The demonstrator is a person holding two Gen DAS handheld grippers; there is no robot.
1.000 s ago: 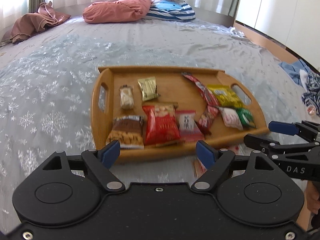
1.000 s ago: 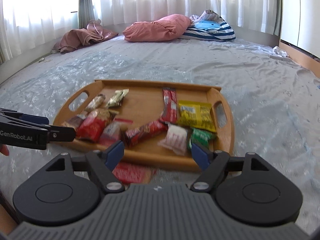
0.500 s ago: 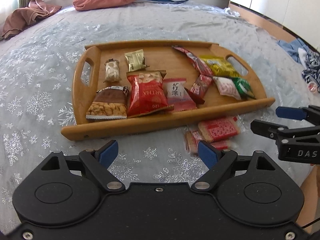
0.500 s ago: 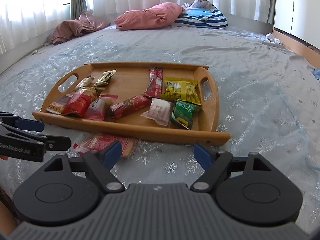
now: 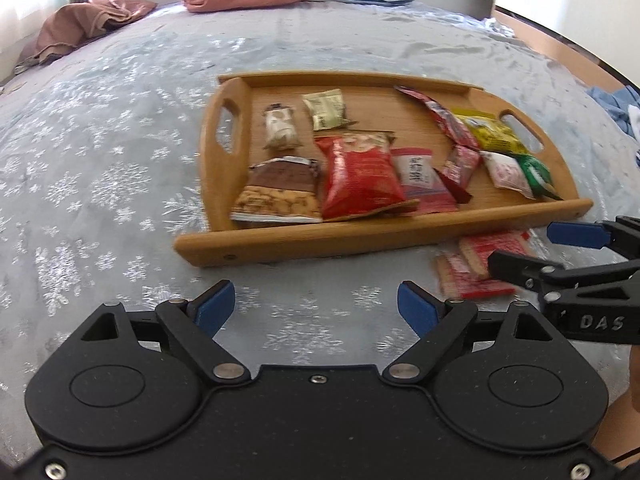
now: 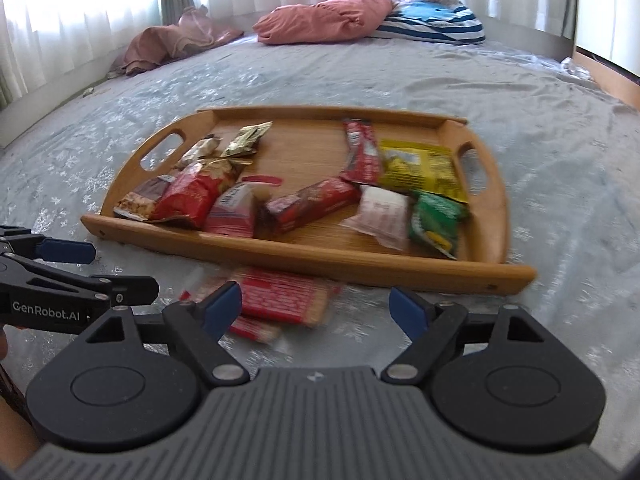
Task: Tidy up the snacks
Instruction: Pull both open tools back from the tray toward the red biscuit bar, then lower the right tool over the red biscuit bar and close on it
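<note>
A wooden tray (image 5: 304,240) with handles lies on the bed and holds several snack packets, among them a red chip bag (image 5: 358,178), a nut packet (image 5: 280,194) and a yellow packet (image 5: 492,136). The tray also shows in the right wrist view (image 6: 360,264). Two red cracker packs (image 5: 480,264) lie on the bedspread just in front of the tray, also in the right wrist view (image 6: 276,304). My left gripper (image 5: 316,308) is open and empty in front of the tray. My right gripper (image 6: 316,308) is open and empty, just behind the cracker packs.
The grey snowflake bedspread (image 5: 100,184) surrounds the tray. A pink pillow (image 6: 324,18), a striped item (image 6: 432,24) and brown clothes (image 6: 176,40) lie at the far end. Blue cloth (image 5: 616,108) lies at the right edge. Curtains hang behind.
Both grippers have pulled back from the tray and risen a little. The red cracker packs in front of the tray came into view. Both grippers stay open.
</note>
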